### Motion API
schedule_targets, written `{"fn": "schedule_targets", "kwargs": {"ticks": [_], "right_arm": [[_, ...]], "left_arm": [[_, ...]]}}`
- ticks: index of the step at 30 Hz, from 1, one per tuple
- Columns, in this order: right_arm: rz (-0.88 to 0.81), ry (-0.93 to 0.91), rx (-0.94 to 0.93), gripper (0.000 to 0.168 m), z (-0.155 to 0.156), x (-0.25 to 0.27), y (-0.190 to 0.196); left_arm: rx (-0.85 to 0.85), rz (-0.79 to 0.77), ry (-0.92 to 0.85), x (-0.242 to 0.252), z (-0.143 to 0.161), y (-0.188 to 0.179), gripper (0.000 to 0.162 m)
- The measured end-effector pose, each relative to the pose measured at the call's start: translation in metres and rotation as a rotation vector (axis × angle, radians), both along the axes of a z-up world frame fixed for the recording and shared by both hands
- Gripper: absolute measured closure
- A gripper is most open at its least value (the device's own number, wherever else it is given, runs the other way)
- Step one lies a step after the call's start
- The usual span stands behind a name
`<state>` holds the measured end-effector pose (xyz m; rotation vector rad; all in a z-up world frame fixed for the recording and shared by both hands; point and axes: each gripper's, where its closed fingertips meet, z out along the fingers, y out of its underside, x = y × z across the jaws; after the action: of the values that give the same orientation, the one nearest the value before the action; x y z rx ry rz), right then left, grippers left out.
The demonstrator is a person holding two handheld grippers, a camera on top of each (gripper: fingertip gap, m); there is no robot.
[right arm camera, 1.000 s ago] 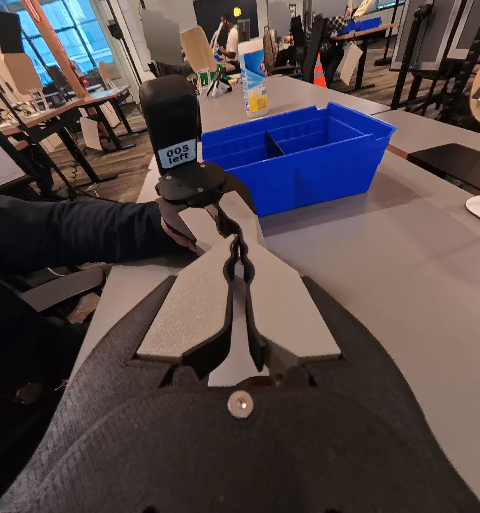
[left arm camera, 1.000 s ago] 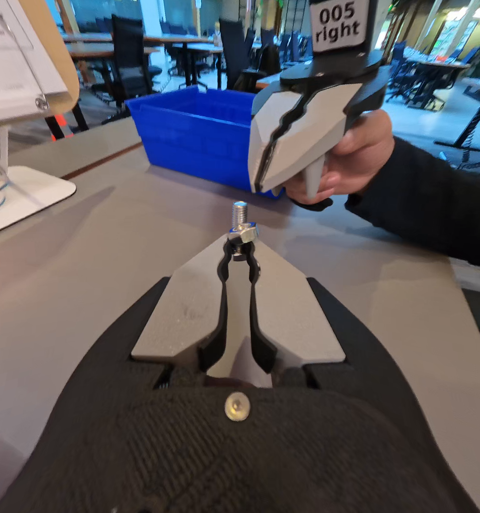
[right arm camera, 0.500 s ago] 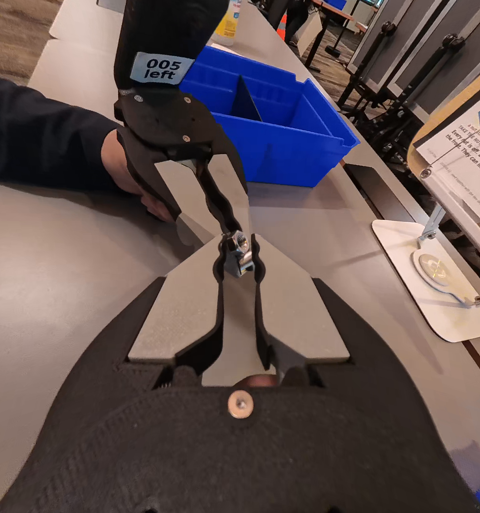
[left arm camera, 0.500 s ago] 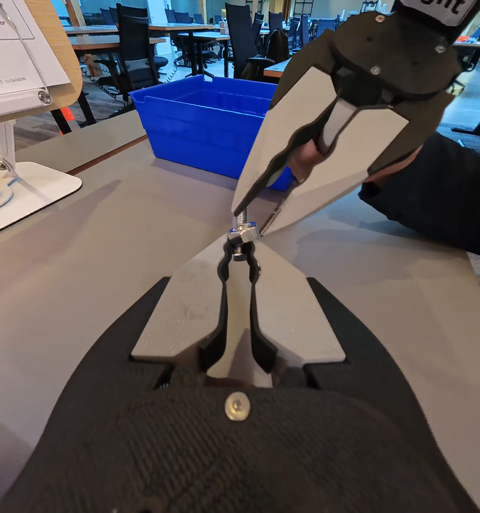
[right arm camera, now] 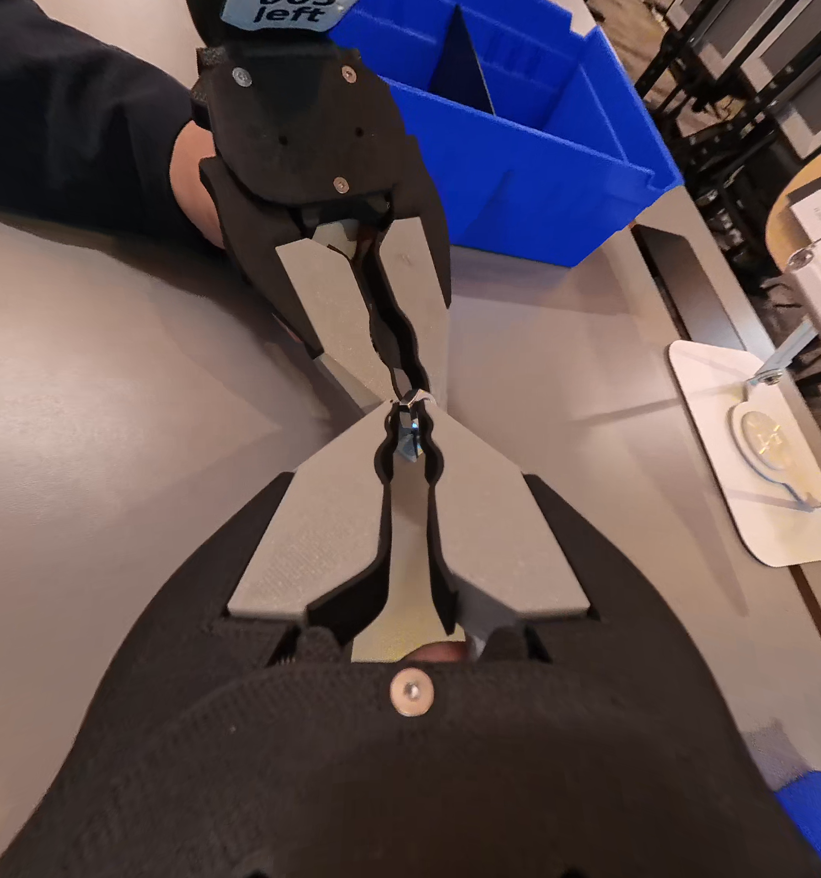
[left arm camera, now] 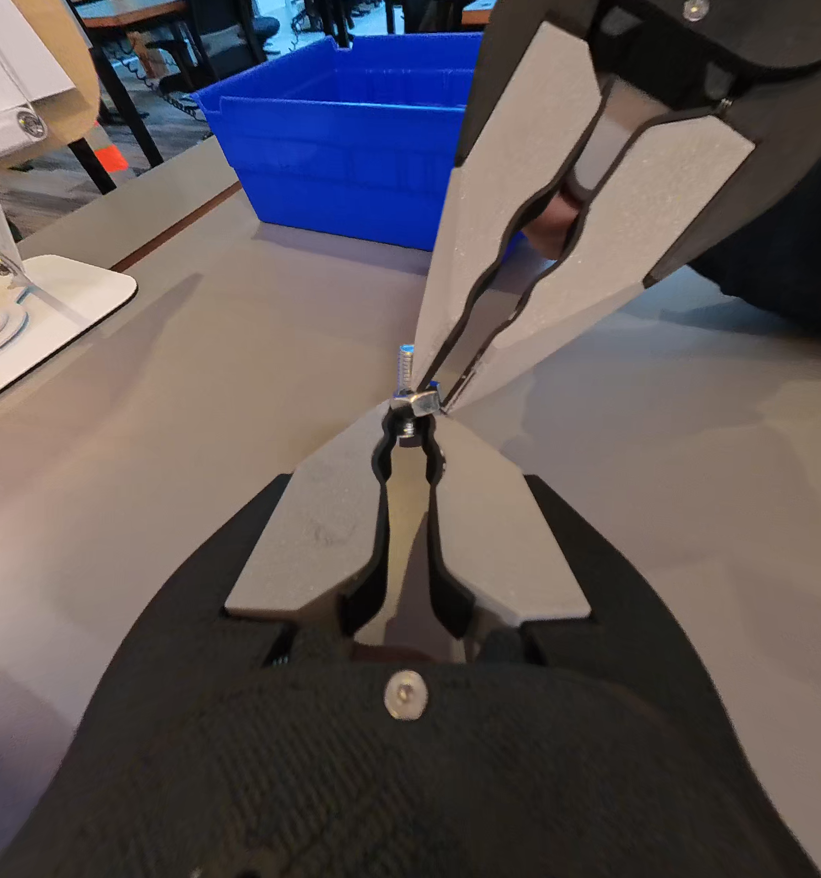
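My left gripper is shut on the lower end of a small silver bolt and holds it upright above the grey table. A silver hex nut sits on the bolt just above my fingertips. My right gripper comes down from the upper right and its tips pinch this nut. In the right wrist view my right gripper is shut on the nut, tip to tip with the left gripper. A hand in a dark sleeve holds the left gripper.
A blue divided bin stands on the table behind the grippers; it also shows in the right wrist view. A white stand base with a sign holder sits at the table's side. Desks and chairs are far behind. Both grippers' tips are close together, under 4 cm apart.
My right gripper came down from above the bolt, tilted towards it and closed its tips on the nut. My left gripper kept its hold on the bolt and stayed almost still.
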<state>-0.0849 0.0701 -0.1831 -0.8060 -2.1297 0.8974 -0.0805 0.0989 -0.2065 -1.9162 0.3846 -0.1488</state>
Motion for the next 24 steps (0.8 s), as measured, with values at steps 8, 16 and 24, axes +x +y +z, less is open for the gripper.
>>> {"fn": "schedule_targets", "kwargs": {"ticks": [8,16,24], "right_arm": [[-0.028,0.095,-0.241,0.167,0.041,-0.002,0.006],[-0.273,-0.062,0.033,0.166,-0.009,-0.007,0.068],[-0.199,-0.300,0.172,0.167,-0.076,-0.001,0.055]], "left_arm": [[0.017,0.041,-0.067,-0.011,0.006,0.001,0.156],[0.048,0.109,-0.279,-0.031,0.019,0.002,0.156],[0.130,0.082,-0.412,-0.034,0.041,-0.004,0.156]]}}
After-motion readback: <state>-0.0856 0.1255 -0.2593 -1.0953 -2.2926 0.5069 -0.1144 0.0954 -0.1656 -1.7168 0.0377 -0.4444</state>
